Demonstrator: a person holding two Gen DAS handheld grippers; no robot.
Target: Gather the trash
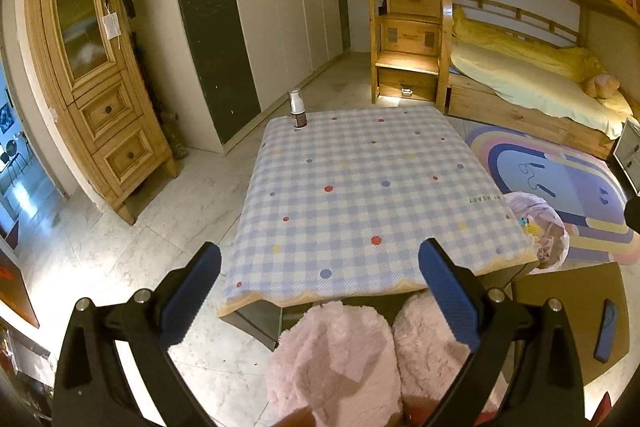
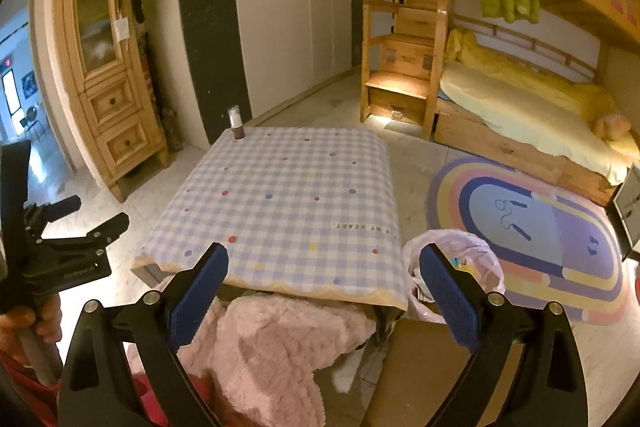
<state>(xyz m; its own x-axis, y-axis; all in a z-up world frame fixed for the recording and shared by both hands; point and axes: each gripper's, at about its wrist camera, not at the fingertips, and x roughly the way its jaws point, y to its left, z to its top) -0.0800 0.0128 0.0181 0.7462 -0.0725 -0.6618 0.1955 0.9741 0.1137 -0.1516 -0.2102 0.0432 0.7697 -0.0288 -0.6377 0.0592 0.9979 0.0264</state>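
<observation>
While both grippers hang spread and empty at lower frame, left gripper (image 1: 320, 263) and right gripper (image 2: 324, 267), the small white-capped brown bottle (image 1: 297, 109) stands upright at the checkered bench (image 1: 360, 195) upper-left corner, well apart; left gripper looks nearer. Pink plastic trash bag (image 2: 456, 267) sits right of the bench.

Left gripper (image 1: 320, 263): black angular arms, blue textured finger pads (image 1: 448, 299), silver round screws on arm tops. Right gripper (image 2: 324, 267): same black frame, blue cross-hatched pads (image 2: 446, 297), silver screws. Left hand (image 2: 38, 315): bare skin, red sleeve below. Fluffy pink slippers (image 1: 340, 359) covered feet.
</observation>
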